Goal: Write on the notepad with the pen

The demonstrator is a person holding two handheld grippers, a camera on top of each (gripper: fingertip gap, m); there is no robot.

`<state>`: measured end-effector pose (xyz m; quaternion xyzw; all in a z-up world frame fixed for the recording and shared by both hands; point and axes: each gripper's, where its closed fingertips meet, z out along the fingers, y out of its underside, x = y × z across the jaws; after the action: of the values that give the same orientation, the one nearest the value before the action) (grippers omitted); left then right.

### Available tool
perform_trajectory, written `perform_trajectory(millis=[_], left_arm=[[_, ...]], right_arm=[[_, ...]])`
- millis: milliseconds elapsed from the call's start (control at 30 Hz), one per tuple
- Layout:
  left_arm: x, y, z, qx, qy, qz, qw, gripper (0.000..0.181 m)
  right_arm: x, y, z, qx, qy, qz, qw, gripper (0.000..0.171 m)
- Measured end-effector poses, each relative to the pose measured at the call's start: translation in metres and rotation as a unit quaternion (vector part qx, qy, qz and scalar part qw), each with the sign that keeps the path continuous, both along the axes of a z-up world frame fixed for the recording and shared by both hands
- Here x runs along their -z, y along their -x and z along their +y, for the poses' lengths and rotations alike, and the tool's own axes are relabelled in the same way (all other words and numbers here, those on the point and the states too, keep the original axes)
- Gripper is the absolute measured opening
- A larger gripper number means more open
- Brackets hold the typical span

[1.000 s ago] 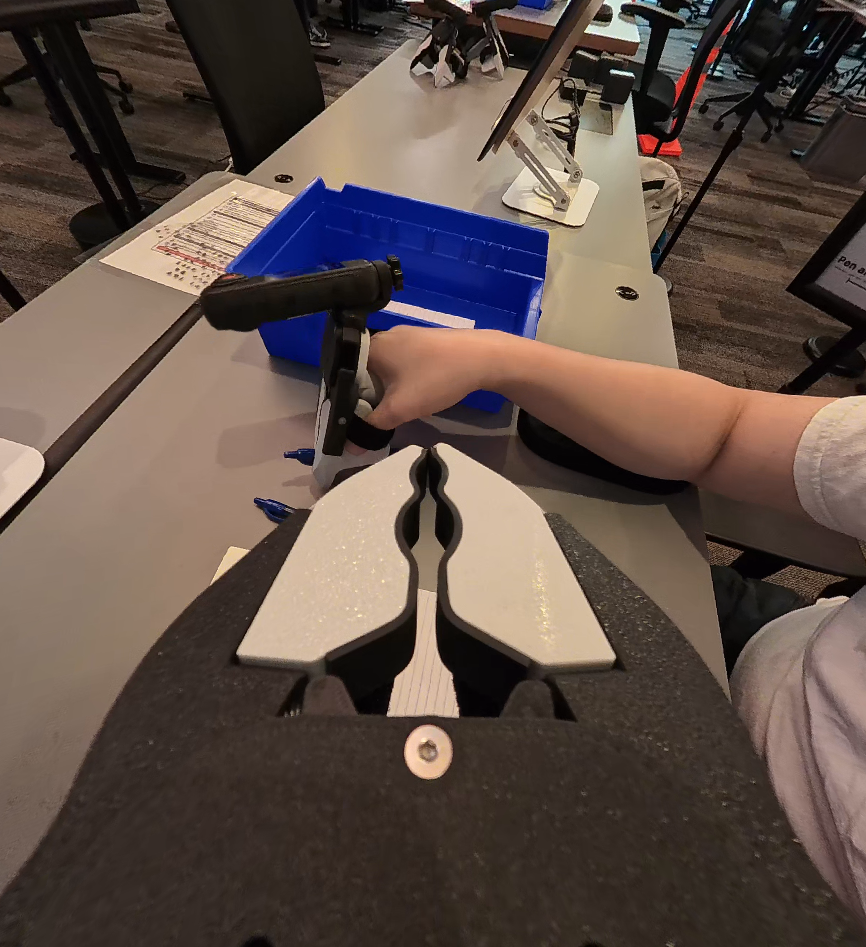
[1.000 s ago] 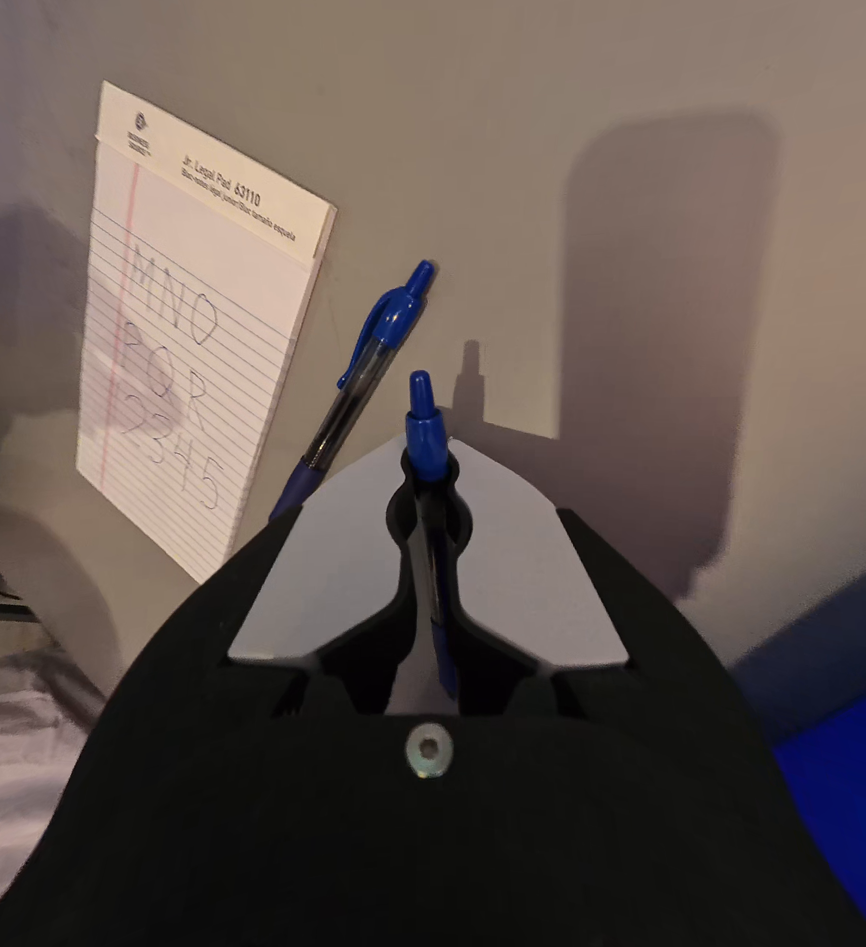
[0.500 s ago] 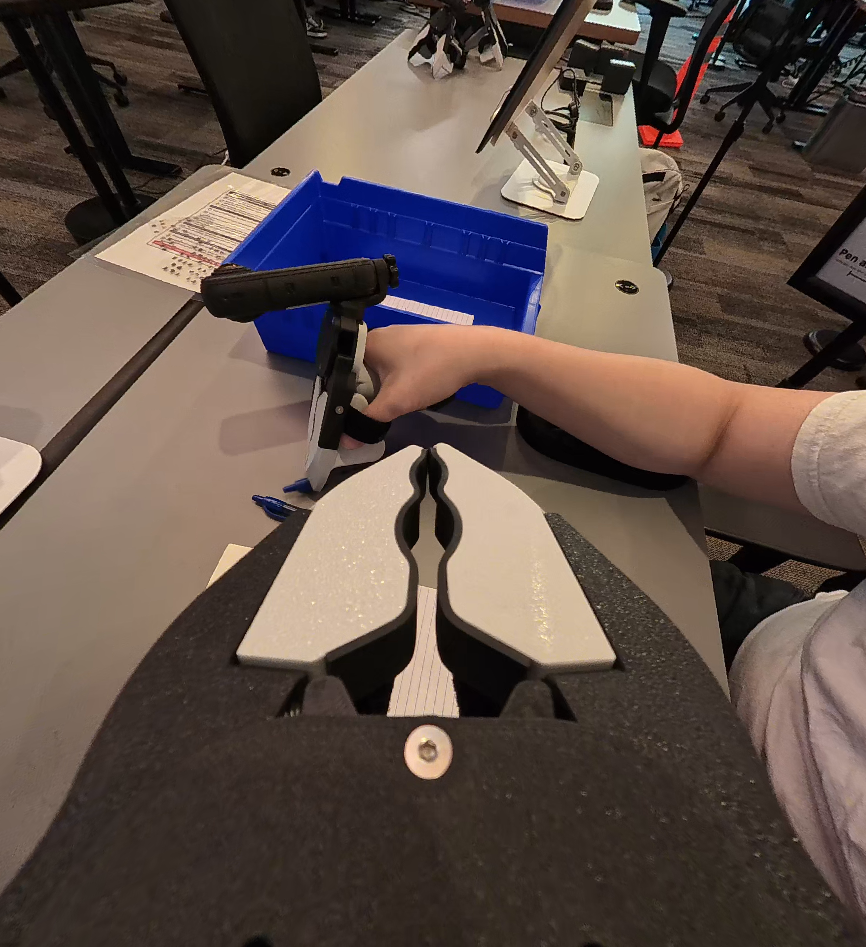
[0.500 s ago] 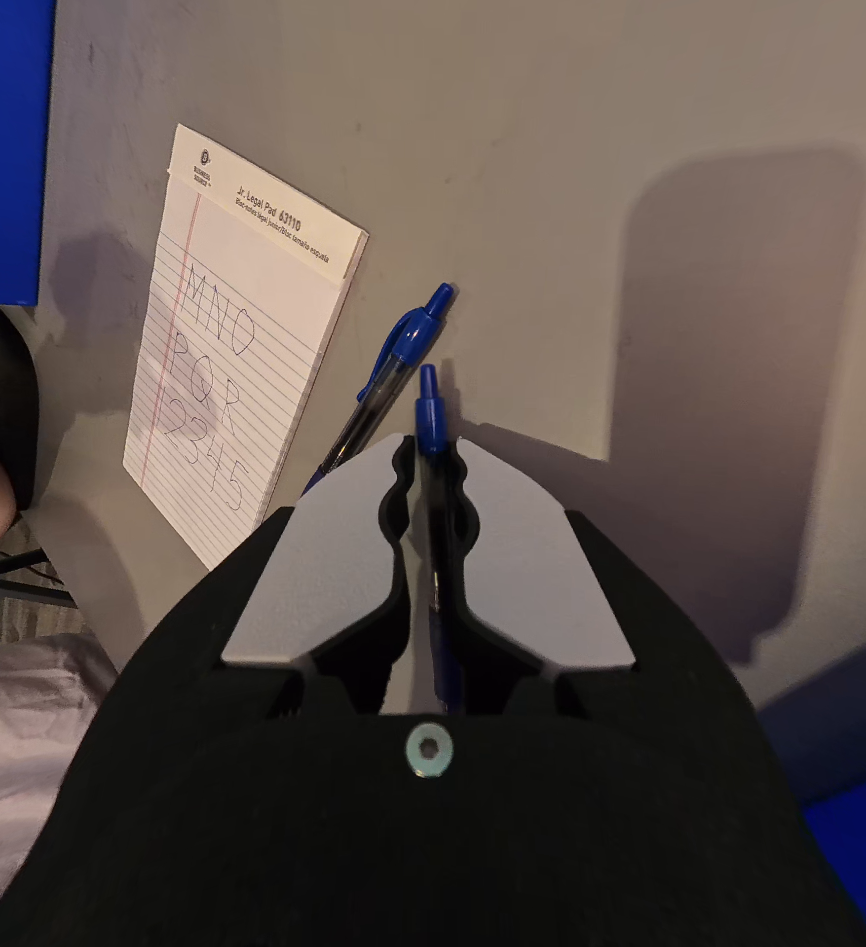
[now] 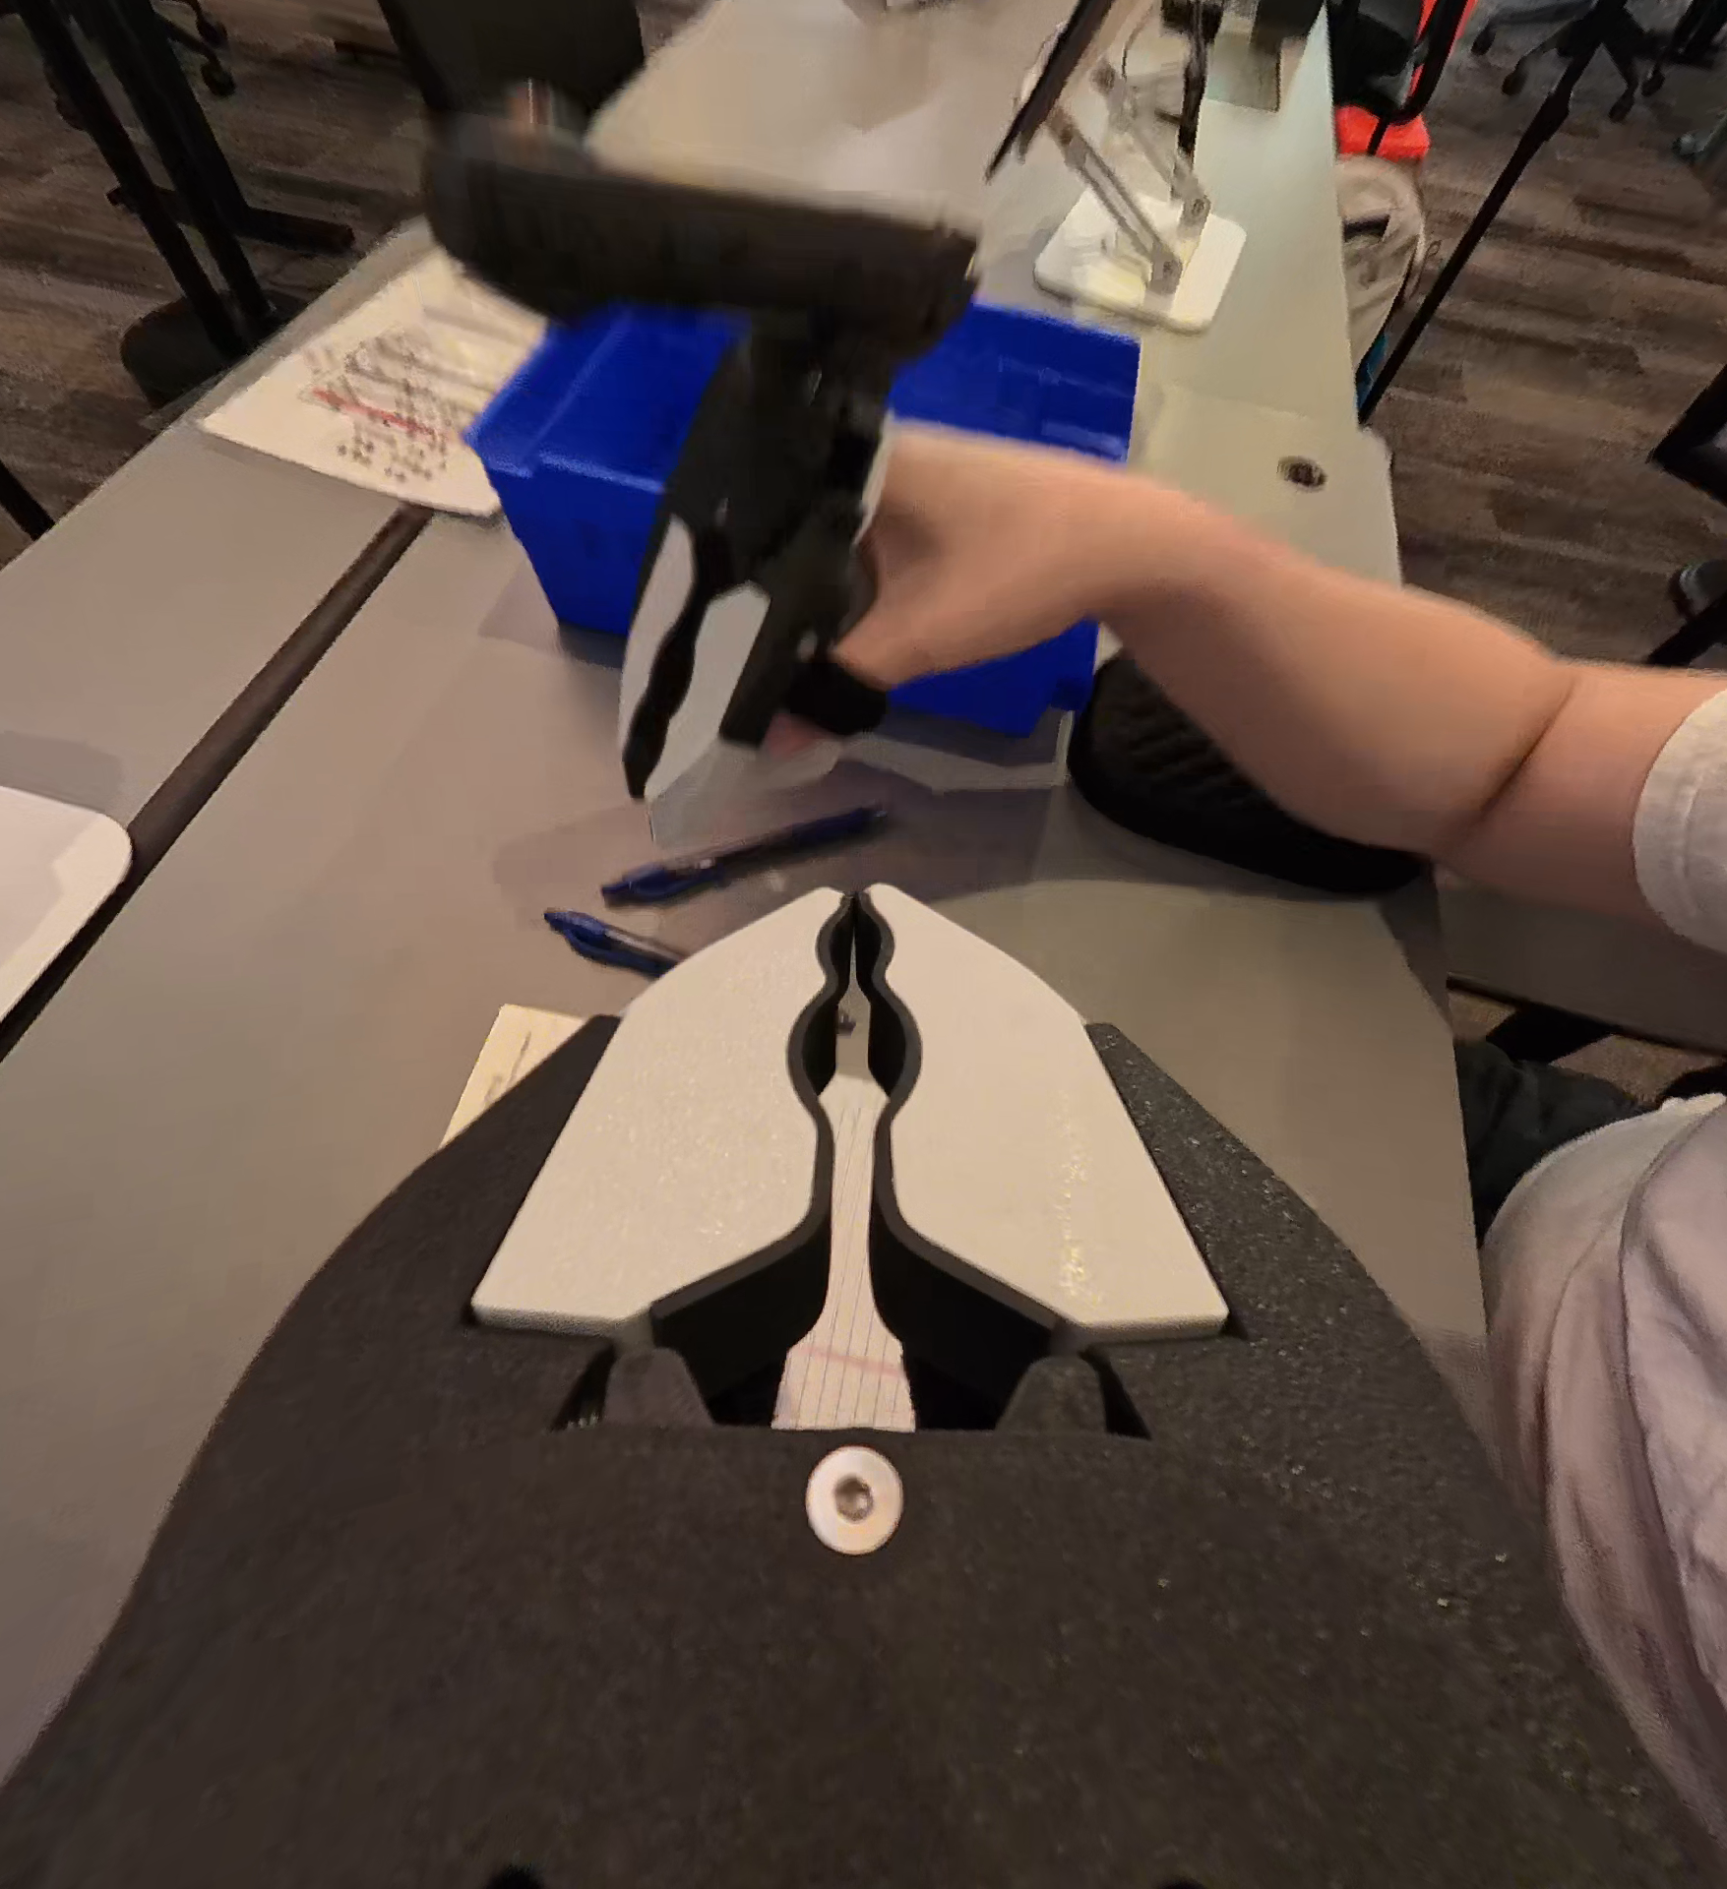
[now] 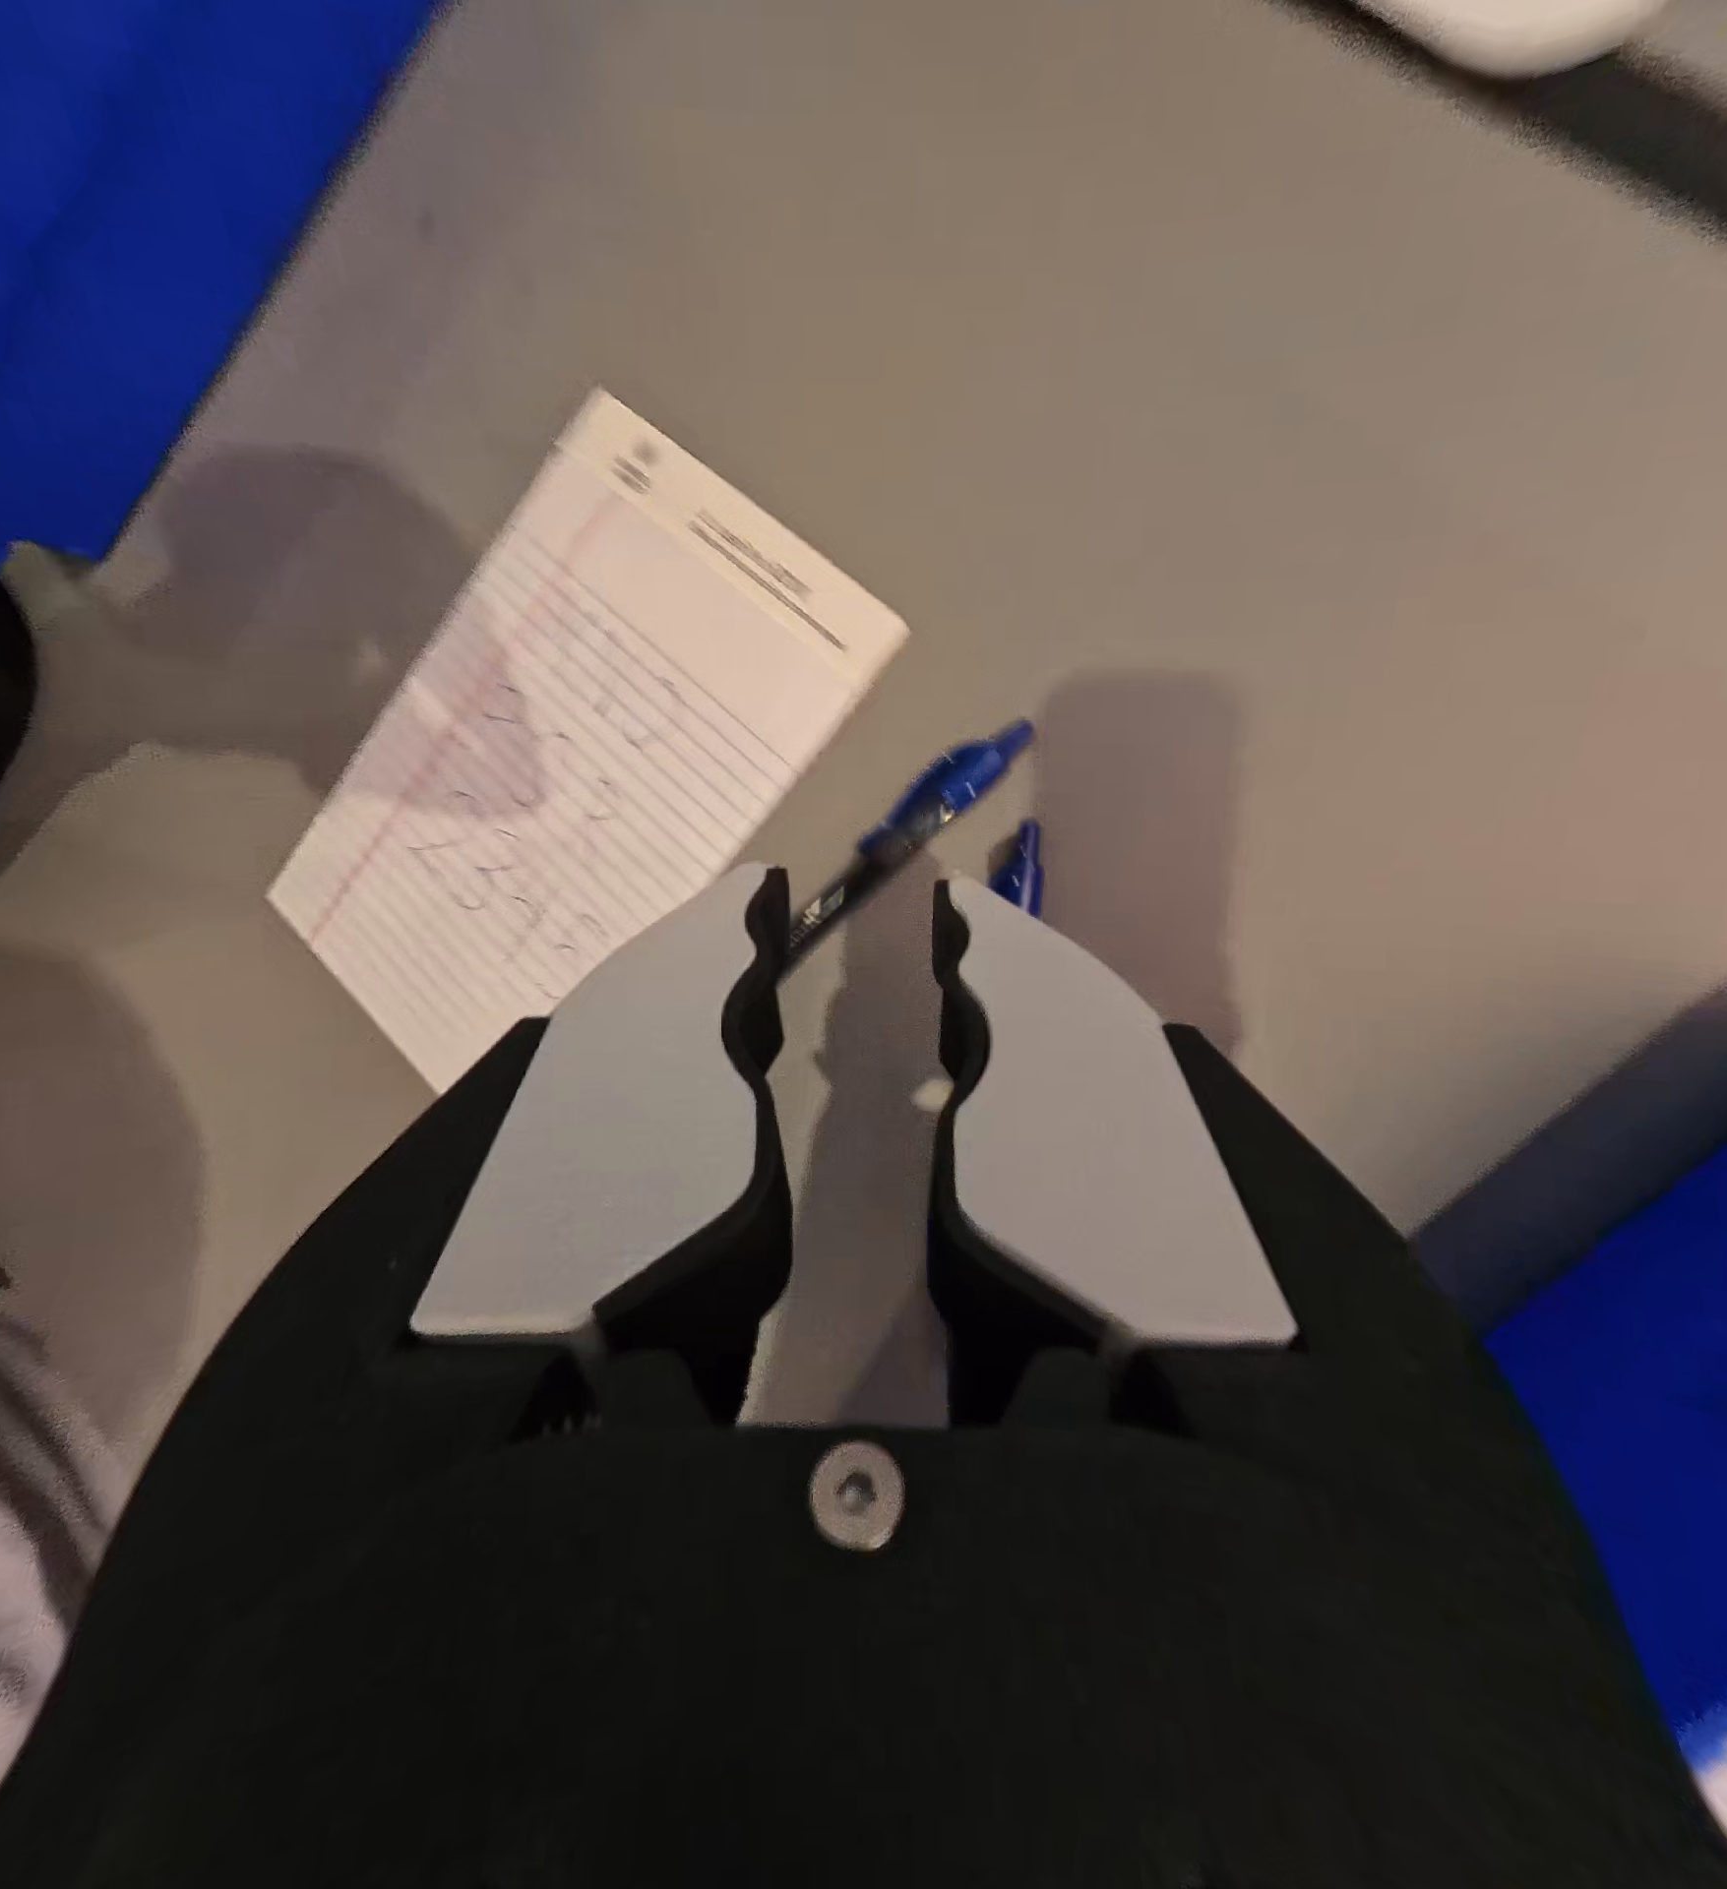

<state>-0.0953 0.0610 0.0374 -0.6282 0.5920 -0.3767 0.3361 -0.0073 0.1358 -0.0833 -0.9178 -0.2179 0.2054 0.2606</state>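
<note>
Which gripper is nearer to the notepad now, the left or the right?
Left. The left gripper, shut, hangs directly over the notepad. The right gripper, open and empty, is lifted beside it, above the two pens.

Dim, warm indoor light in the right wrist view, brighter and more even in the left; soft broad shadows across the grey desk (image 6: pixel 1247 409) and notepad (image 6: pixel 614 736); heavy motion blur on the right gripper (image 5: pixel 675 716) and forearm; wide-angle bending toward edges.

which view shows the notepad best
The right wrist view: the notepad lies nearly whole on the grey table, lined page up. The left wrist view shows only a corner and a strip of it behind the shut left gripper.
</note>
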Motion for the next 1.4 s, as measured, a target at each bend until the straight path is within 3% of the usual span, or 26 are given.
perform_trajectory(millis=[100, 200, 533, 700, 867, 933, 1067, 1167, 1267, 1400], left_arm=[[0.031, 0.012, -0.006, 0.044, 0.001, 0.093, 0.995, 0.000], [0.061, 0.014, -0.023, 0.103, 0.014, 0.159, 0.982, 0.000], [0.162, 0.000, -0.043, 0.153, -0.020, 0.344, 0.926, 0.000], [0.147, -0.018, -0.036, 0.131, -0.051, 0.288, 0.947, 0.000], [0.055, -0.024, -0.024, 0.050, -0.137, 0.103, 0.984, 0.009], [0.040, -0.014, -0.025, 0.025, -0.157, 0.069, 0.985, 0.020], [0.096, 0.010, -0.033, -0.010, -0.153, 0.146, 0.977, 0.029], [0.137, 0.014, -0.040, -0.017, -0.202, 0.172, 0.964, 0.030], [0.164, 0.012, -0.042, -0.006, -0.257, 0.199, 0.946, 0.035], [0.185, 0.008, -0.045, -0.005, -0.258, 0.220, 0.941, 0.030]], right_arm=[[-0.040, 0.021, -0.008, -0.049, -0.094, -0.010, 0.994, 0.026], [-0.053, 0.033, -0.019, -0.085, -0.113, 0.008, 0.990, 0.027], [-0.027, 0.003, -0.015, -0.089, -0.078, 0.002, 0.993, 0.027], [-0.027, -0.011, -0.010, -0.073, -0.079, 0.013, 0.994, 0.027], [-0.038, -0.025, -0.010, -0.064, -0.095, 0.027, 0.993, 0.027], [-0.044, -0.024, -0.010, -0.069, -0.101, 0.049, 0.991, 0.027], [-0.045, -0.019, -0.011, -0.082, -0.098, 0.064, 0.990, 0.027], [-0.048, -0.010, -0.015, -0.100, -0.096, 0.077, 0.987, 0.027], [-0.052, -0.004, -0.018, -0.113, -0.102, 0.080, 0.985, 0.027], [-0.058, 0.000, -0.022, -0.122, -0.106, 0.097, 0.982, 0.027]])
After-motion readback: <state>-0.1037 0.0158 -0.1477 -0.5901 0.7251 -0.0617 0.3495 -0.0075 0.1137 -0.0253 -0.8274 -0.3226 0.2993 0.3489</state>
